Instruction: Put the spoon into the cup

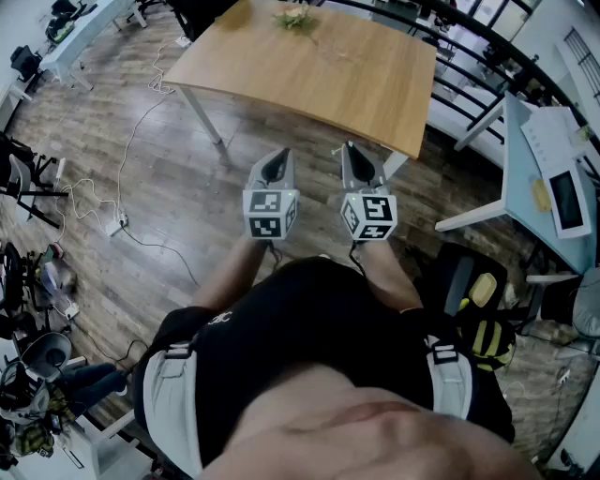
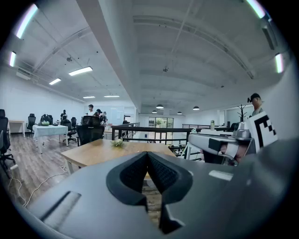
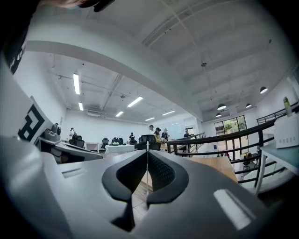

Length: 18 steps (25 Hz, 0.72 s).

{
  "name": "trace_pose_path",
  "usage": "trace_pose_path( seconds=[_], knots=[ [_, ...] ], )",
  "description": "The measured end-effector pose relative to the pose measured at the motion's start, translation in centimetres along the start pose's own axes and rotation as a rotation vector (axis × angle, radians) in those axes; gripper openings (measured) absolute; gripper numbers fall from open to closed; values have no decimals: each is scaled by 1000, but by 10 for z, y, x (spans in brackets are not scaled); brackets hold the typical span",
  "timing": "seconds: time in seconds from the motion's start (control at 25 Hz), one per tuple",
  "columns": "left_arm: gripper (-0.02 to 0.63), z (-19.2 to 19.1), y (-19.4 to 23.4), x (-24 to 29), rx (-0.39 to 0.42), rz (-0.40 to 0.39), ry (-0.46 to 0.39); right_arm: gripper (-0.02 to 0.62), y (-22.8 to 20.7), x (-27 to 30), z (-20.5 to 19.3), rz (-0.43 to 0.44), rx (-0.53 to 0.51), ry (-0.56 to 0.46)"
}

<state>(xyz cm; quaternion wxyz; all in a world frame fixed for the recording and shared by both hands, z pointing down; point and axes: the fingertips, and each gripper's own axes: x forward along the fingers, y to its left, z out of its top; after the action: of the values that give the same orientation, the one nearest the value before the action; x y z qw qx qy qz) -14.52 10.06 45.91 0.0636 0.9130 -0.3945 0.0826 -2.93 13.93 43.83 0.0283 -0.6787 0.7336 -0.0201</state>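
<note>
**Head view.** Left gripper and right gripper sit side by side at centre frame, over wood floor and short of the worktop at top. A small plant stands at the worktop's far edge. Spoon and cup appear in no view.

**Left gripper view.** Fingers together, nothing between them.

**Right gripper view.** Fingers together, nothing between them.

**Risk.** Reaching the spoon with fingers unparted would likely knock it away. The floor cables at left could trip the person.
</note>
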Motion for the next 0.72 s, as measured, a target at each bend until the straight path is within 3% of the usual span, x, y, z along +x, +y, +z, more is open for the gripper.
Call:
trace_pose_path(
  seconds=[0.24, 0.48, 0.72],
  knots=[
    [11, -9, -8, -26, -13, -18, 23, 5, 17, -21, 12, -2, -16, -14],
    [11, -17, -17, -37, 39, -18, 37, 5, 24, -36, 8, -8, 7, -12],
    [11, -26, -20, -39, 16, -16, 55, 6, 22, -41, 1, -10, 19, -4]
  ],
)
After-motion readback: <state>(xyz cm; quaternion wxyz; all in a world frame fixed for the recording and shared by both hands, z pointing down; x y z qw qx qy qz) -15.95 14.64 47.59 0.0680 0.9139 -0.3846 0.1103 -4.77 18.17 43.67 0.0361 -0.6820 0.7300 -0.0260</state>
